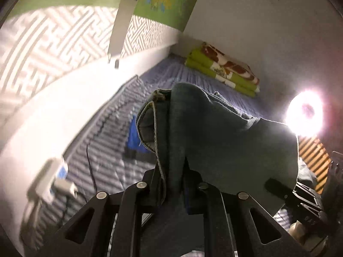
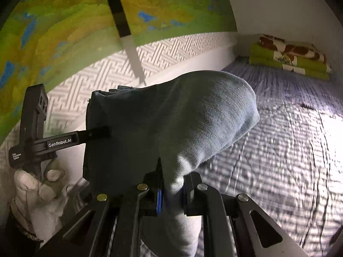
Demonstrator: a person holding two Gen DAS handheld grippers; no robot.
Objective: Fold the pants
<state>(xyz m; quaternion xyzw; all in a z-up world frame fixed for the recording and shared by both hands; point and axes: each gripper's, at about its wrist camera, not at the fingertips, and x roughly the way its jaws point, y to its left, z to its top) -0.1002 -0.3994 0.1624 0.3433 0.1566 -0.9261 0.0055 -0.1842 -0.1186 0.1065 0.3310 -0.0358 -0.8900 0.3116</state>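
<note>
Clearly "GenRobot.AI" on left gripper (image 2: 100, 132), clamping pants (image 2: 171, 117).

Bed surface: a blue-grey ribbed quilted cover (image 2: 289, 150), spread across the whole near and middle area; at the far right corner, against the white wall (image 2: 278, 6), a folded green blanket (image 2: 289, 60) with brown and white pattern, stacked in layers; along the left side, a white panel with grey maze pattern (image 2: 90, 79); above it, a green, yellow and blue hanging (image 2: 64, 27); at right in the left wrist view, a bright round lamp (image 1: 304, 115); near left on the cover, a blurred white and blue object (image 1: 57, 182).
</note>
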